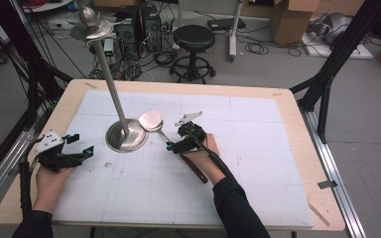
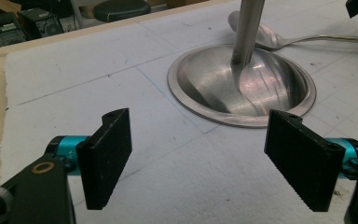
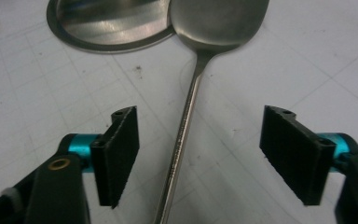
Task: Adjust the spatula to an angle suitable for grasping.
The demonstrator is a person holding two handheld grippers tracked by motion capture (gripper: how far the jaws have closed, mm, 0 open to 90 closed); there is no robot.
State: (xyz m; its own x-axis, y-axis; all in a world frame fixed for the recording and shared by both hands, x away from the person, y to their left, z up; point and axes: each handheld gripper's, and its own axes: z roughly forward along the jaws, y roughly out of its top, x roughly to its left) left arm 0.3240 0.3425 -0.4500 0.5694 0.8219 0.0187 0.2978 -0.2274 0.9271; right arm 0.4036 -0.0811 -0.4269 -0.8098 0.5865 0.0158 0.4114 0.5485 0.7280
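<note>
The metal spatula (image 3: 186,126) lies flat on the white mat (image 1: 258,163), its blade resting against the rim of the steel stand base (image 1: 125,137). The right gripper (image 3: 198,158) straddles its thin shaft, jaws apart, not touching. Left of that base, the left gripper (image 2: 198,161) hovers with jaws apart, empty.

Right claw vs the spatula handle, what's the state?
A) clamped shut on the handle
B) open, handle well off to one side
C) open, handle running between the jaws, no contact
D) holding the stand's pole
C: in the right gripper view the spatula handle runs up between the right claw jaws, which stand apart with a gap on each side of it.
</note>
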